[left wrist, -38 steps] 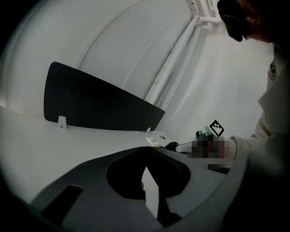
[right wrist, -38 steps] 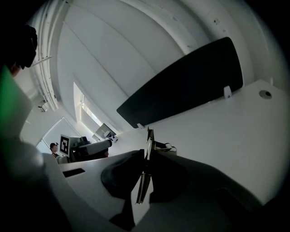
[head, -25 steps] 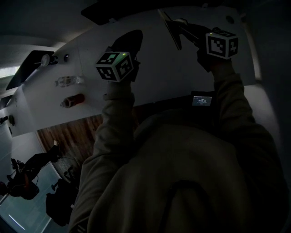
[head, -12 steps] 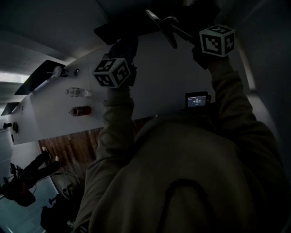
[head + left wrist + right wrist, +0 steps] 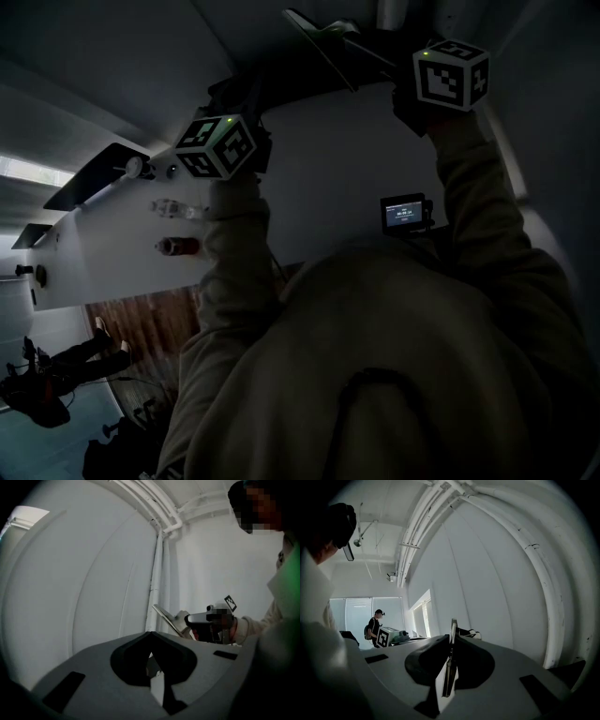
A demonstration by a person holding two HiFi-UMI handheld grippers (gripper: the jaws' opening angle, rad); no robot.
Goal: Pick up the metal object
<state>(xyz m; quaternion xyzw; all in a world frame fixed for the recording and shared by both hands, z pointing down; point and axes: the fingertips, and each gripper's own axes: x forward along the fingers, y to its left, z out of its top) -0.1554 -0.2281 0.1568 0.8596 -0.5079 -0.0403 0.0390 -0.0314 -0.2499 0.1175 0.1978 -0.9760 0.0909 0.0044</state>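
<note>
Thin, flat, dull-grey metal blade (image 5: 449, 672) clamped edge-on between smooth matte jaws of right gripper (image 5: 452, 641); left gripper (image 5: 150, 637) pinched together, empty.

This looks like a lab or test room in an office building, not a home. Bare white walls (image 5: 487, 597) rise to a ceiling hung with exposed white pipes (image 5: 417, 522). A long white worktable (image 5: 356, 169) stands over wood-look flooring (image 5: 141, 314). Tall glazed panels (image 5: 361, 616) close the far end, where a person (image 5: 374, 627) with a backpack stands. A small lit screen (image 5: 405, 214) shows near the table's edge.
</note>
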